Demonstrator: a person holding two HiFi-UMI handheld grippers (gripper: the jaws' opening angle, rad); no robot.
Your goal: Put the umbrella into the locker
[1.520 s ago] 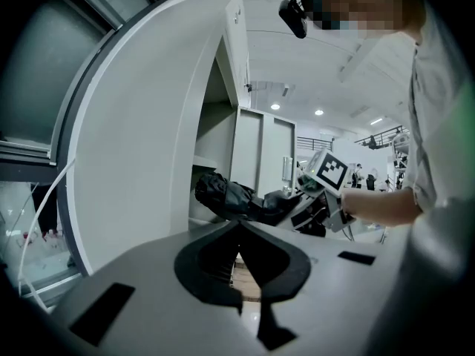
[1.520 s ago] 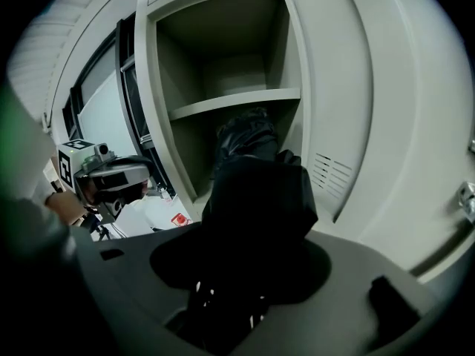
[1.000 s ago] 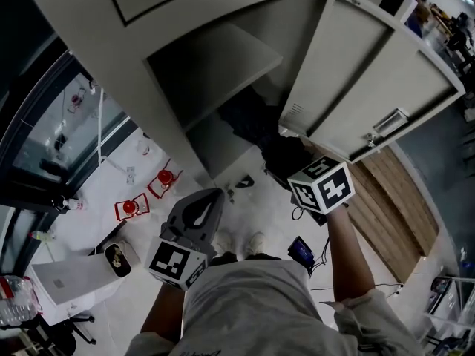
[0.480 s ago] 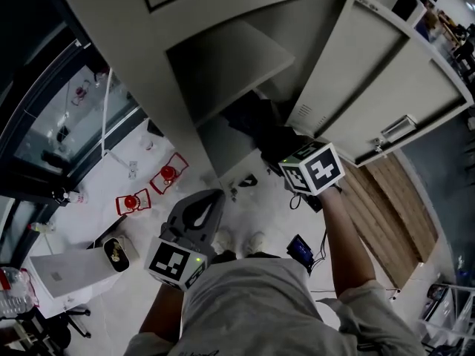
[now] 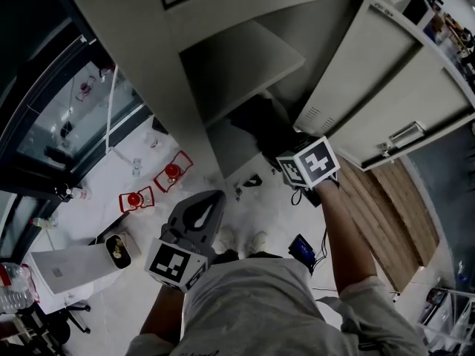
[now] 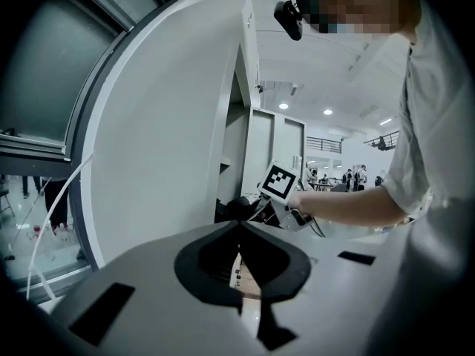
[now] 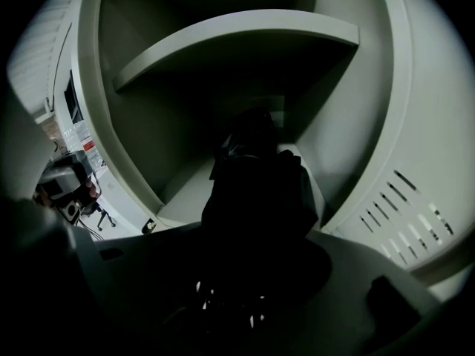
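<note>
My left gripper (image 5: 212, 199) is hanging out front of the locker (image 5: 159, 87), jaws pressing together w/ nothing btwn them. The black umbrella (image 5: 260, 124) is lying in the locker's lower compartment, under the shelf (image 5: 237, 65). My right gripper (image 7: 252, 236) is reaching into the locker, jaws spread wide & clamping the umbrella's near end. The locker door (image 5: 386, 102) is standing open at the locker's right.
</note>
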